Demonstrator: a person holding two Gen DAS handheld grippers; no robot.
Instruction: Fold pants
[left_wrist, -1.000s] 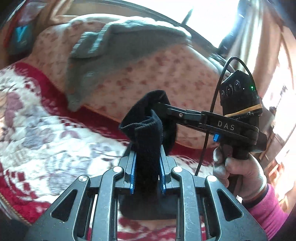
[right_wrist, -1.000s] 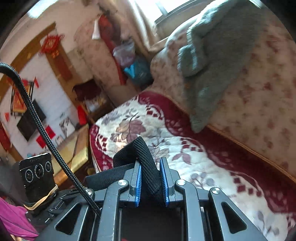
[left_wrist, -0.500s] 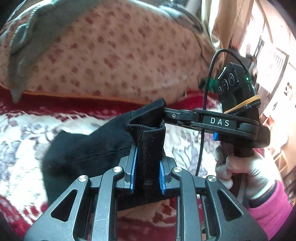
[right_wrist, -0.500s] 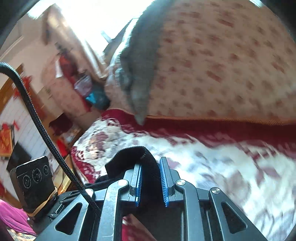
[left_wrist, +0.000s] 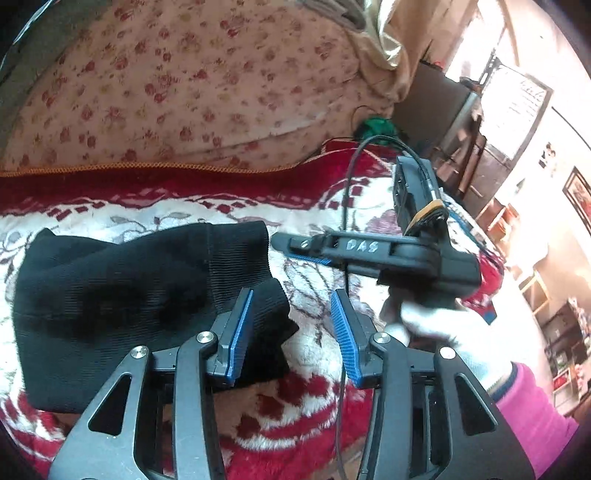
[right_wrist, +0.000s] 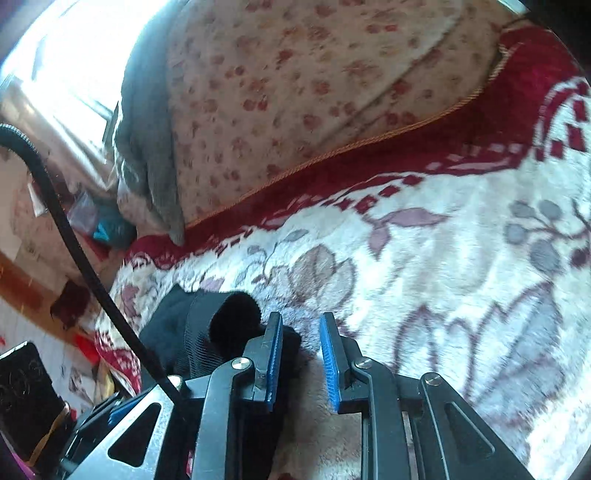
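Black ribbed knit pants (left_wrist: 122, 306) lay folded on the red-and-white floral blanket (left_wrist: 314, 406). Left wrist view: left gripper (left_wrist: 291, 328) just opened, cloth beside its left pad, unpinched. Right wrist view: right gripper (right_wrist: 299, 354) parted, pants (right_wrist: 207, 332) just left, released.

Left gripper (left_wrist: 291, 332): black linkage arms, silver screws, ribbed blue pads. Right gripper (left_wrist: 284, 243): black body, handwritten "DAS", black cable (left_wrist: 349, 188). Right hand (left_wrist: 436, 325): white glove, pink sleeve (left_wrist: 532, 410).
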